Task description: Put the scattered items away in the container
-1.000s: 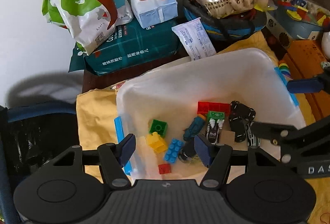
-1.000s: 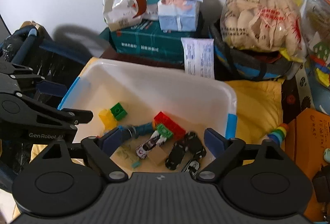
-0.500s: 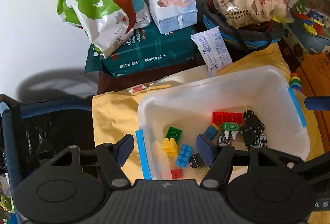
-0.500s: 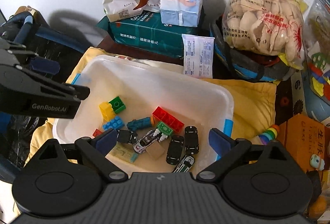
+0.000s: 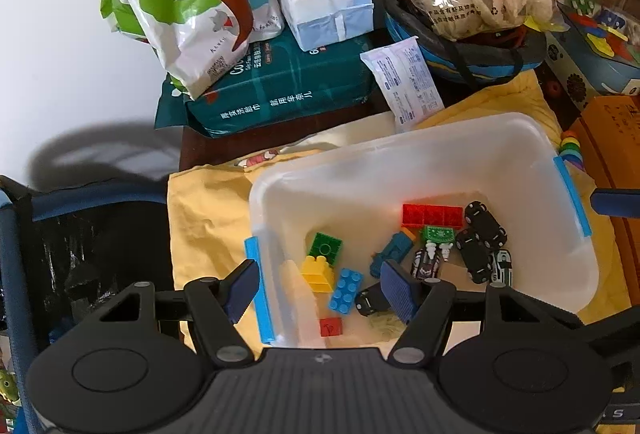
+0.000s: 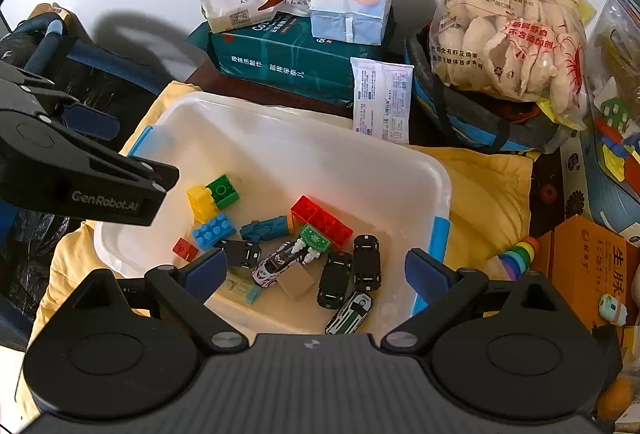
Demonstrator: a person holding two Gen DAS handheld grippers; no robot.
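On the yellow cloth (image 6: 488,194) sits the white container (image 6: 400,162), w/ toy bricks (image 6: 320,220) & small cars (image 6: 366,262) already inside. Left gripper (image 5: 320,288) hangs over its near-left corner, jaws wide, nothing btwn them. Right gripper (image 6: 316,270) over its near edge, jaws spread, empty. Snack bags (image 6: 512,34) & packs behind.

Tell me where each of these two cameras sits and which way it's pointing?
Left wrist: sits on the left gripper, looking steeply down into the white bin from its left end; its open fingers and a bit of the right gripper show.
Right wrist: on the right gripper, looking down into the bin's right end; the left gripper shows beside it.
Shared: bin, red brick, toy cars, teal pack.
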